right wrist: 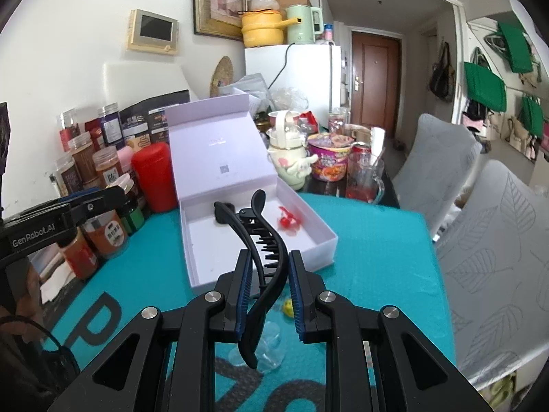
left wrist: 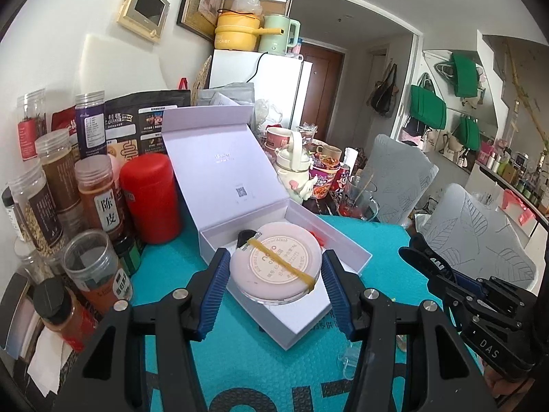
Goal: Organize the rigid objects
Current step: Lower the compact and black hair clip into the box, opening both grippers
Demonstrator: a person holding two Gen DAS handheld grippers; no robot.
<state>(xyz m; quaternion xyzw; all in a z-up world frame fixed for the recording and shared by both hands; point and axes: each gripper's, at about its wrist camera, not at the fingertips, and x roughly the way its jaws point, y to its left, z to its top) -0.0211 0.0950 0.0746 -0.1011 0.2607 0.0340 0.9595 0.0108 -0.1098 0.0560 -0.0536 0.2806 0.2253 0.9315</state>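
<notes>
In the left wrist view my left gripper (left wrist: 275, 267) is shut on a round pink case (left wrist: 271, 274) with a yellow rubber band across its lid. It holds the case just above the open white box (left wrist: 346, 250) on the teal mat (left wrist: 240, 353). In the right wrist view my right gripper (right wrist: 270, 264) is shut on a black hair claw clip (right wrist: 266, 240), which sticks up and forward over the near end of the white box (right wrist: 322, 237). Inside the box lie a small red item (right wrist: 286, 221) and a small black item (right wrist: 219, 213). The box lid (right wrist: 219, 151) stands open at the back.
Spice jars (left wrist: 99, 192) and a red canister (left wrist: 151, 202) crowd the mat's left edge. Behind the box stand a cream kettle (right wrist: 286, 158), a noodle cup (right wrist: 329, 164) and a glass mug (right wrist: 363, 178). A clear plastic piece (right wrist: 271, 346) lies near me. Grey-covered chairs (right wrist: 490, 240) stand on the right.
</notes>
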